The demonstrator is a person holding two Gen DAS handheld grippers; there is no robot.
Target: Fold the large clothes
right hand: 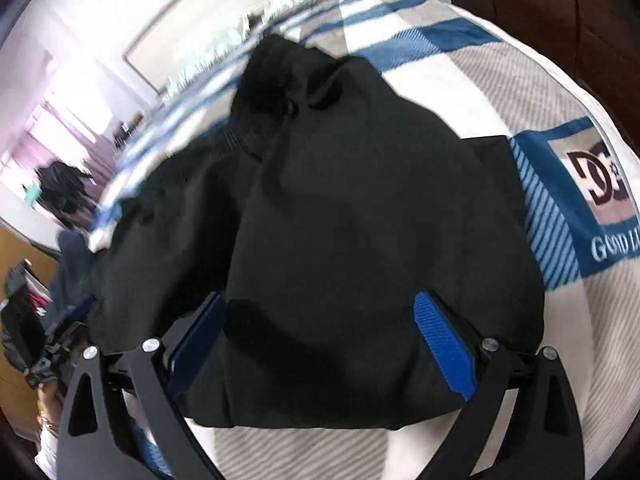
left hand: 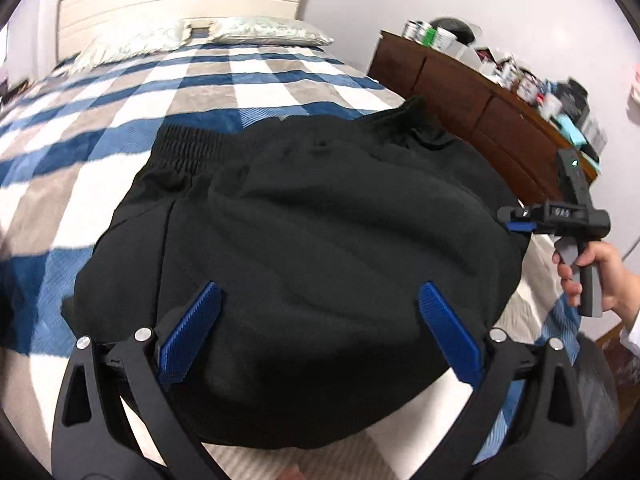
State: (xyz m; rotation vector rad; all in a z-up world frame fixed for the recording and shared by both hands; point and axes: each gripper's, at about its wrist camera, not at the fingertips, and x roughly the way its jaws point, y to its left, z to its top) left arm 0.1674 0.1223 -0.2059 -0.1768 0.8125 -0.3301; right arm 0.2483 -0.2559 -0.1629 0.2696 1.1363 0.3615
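Garment [left hand: 304, 216] on bed [left hand: 120, 92] (near foot); pillows [left hand: 264, 30] behind; dresser [left hand: 472, 100] right.

1. A checked blanket [left hand: 248, 76] in blue, white and grey covers the bed.
2. Two pale pillows [left hand: 264, 32] lie at 12 o'clock, against a cream headboard [left hand: 180, 4].
3. A dark wooden dresser [left hand: 472, 108] stands at 2 o'clock, its top crowded with small items, possibly jars and boxes; blur hides detail.
4. In the right wrist view, a blanket label [right hand: 600, 184] at 3 o'clock reads "GOOD LI", cut off.
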